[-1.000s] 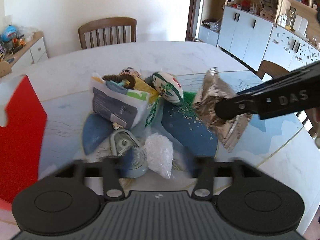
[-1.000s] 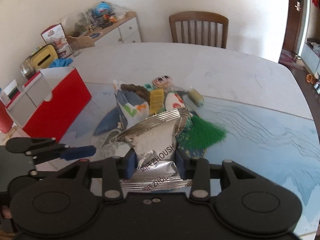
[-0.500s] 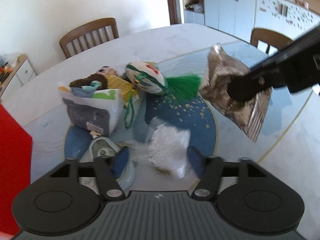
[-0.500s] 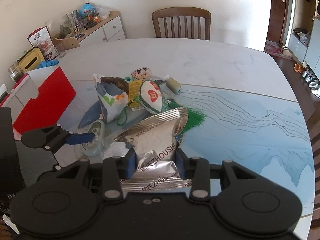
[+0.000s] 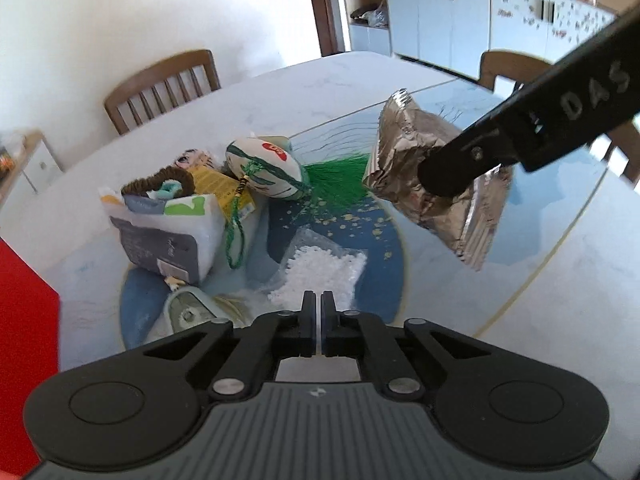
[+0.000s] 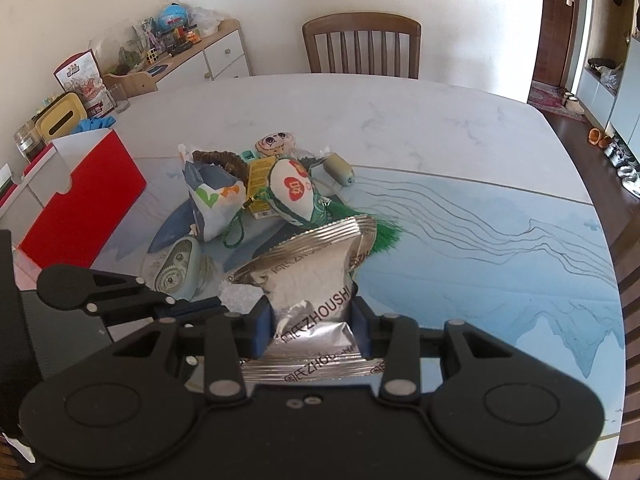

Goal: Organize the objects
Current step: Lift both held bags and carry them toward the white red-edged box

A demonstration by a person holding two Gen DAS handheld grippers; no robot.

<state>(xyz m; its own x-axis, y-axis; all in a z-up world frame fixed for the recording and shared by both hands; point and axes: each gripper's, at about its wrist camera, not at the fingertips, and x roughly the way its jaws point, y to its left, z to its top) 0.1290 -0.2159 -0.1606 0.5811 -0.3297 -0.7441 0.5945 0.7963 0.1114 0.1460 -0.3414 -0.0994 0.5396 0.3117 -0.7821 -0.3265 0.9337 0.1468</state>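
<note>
Gripping a crinkled foil pouch [image 6: 310, 304] between its pads, the right claw [image 6: 312, 320] holds the packet clear above the worktop [image 6: 400, 120], its sealed top fanned out toward the pile. The left claw [image 5: 319, 306] has just been closing and now stands pressed together at the near edge of a clear bag of white beads [image 5: 320, 268]; whether it has caught the plastic is hard to tell from this angle. Just beyond lie a white-and-grey bag [image 5: 168, 232], a stuffed charm [image 5: 264, 170] with a green tassel [image 5: 336, 180], a yellow card [image 5: 218, 186] and a round grey gadget [image 5: 188, 312], all crowded on a blue mat [image 5: 384, 236]. A red box [image 6: 84, 200] stands at the left of the heap. Wooden chairs [image 6: 362, 46] ring the marble top, with a cluttered sideboard [image 6: 180, 52] against the far wall.
</note>
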